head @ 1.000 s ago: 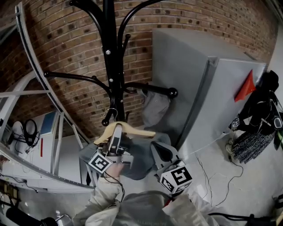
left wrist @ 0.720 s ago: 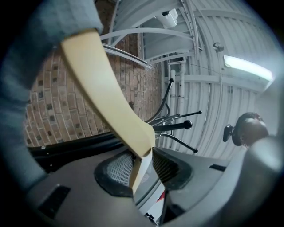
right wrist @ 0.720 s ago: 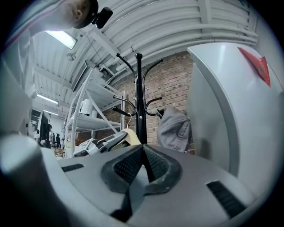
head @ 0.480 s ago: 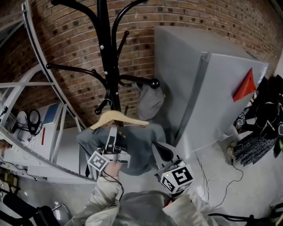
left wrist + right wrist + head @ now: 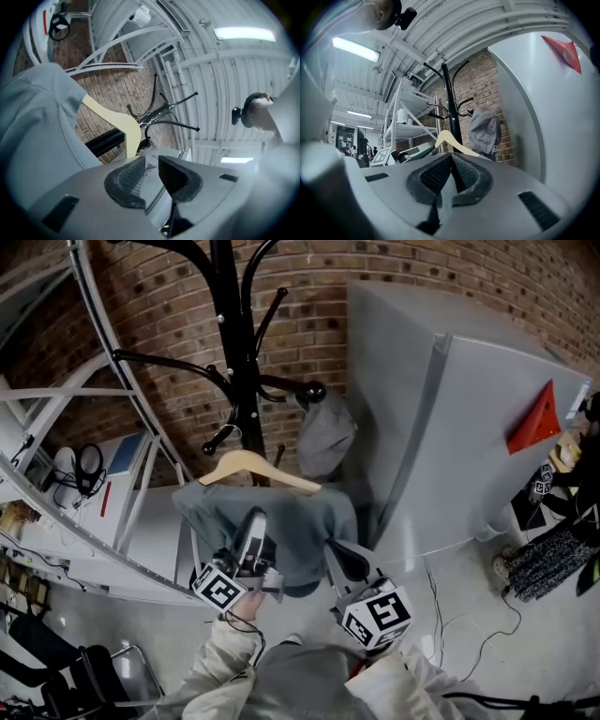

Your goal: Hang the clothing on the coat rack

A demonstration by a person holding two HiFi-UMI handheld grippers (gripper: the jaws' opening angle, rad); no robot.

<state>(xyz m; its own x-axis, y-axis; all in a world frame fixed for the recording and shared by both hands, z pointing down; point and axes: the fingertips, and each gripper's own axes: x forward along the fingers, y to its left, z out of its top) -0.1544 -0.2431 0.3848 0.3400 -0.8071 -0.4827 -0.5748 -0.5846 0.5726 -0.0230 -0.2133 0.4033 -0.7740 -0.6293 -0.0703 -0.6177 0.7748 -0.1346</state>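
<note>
Head view: the grey garment (image 5: 291,521) drapes over a wooden hanger (image 5: 255,465) whose hook seems to rest on a low arm of the coat rack (image 5: 236,343), so it looks hung. A grey cap (image 5: 325,432) hangs at its 1 o'clock. By the hem, the left gripper (image 5: 255,519) is at 7 o'clock and the right gripper (image 5: 336,554) at 5, probably letting go.

Left gripper view: the fingers are apart and have just been closing, with nothing between them. Smooth blue-grey cloth fills 9 o'clock.

Right gripper view: the fingers are together, empty.
</note>
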